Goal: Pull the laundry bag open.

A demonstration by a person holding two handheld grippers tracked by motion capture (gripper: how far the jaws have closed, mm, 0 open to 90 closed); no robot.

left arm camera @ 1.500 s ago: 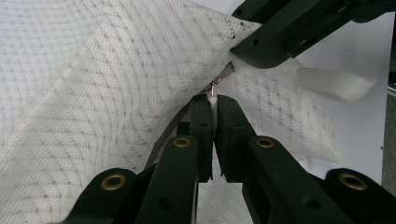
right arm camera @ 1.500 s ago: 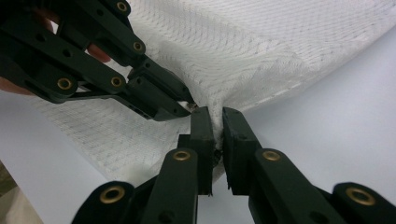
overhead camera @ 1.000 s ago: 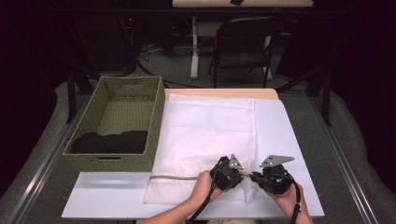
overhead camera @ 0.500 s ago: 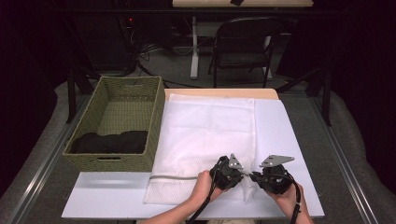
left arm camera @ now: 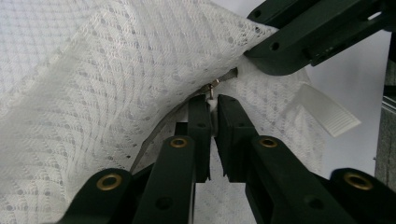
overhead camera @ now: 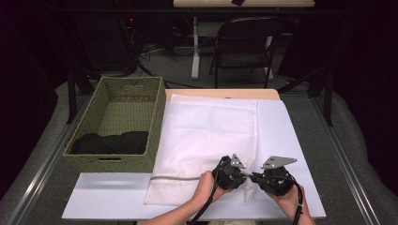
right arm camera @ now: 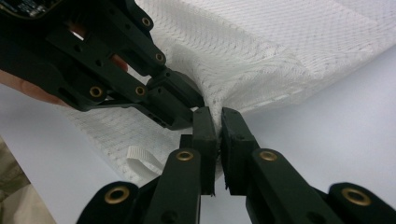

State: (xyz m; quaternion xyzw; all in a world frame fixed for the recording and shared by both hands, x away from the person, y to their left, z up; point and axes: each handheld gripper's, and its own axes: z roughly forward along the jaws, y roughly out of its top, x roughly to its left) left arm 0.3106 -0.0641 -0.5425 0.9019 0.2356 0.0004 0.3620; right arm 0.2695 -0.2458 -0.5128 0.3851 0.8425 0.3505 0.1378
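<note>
The left gripper (left arm camera: 213,105) is clamped on the zipper pull (left arm camera: 214,87) of a white mesh laundry bag (overhead camera: 206,136), its jaws pressed together with the mesh pinched between them. Just beside it, the right gripper (right arm camera: 218,116) is clamped on a fold of the same bag at its near right corner. The bag lies flat on the white desk (overhead camera: 291,140). A woven basket (overhead camera: 94,159) holding dark cloth (overhead camera: 110,143) stands to the bag's left.
</note>
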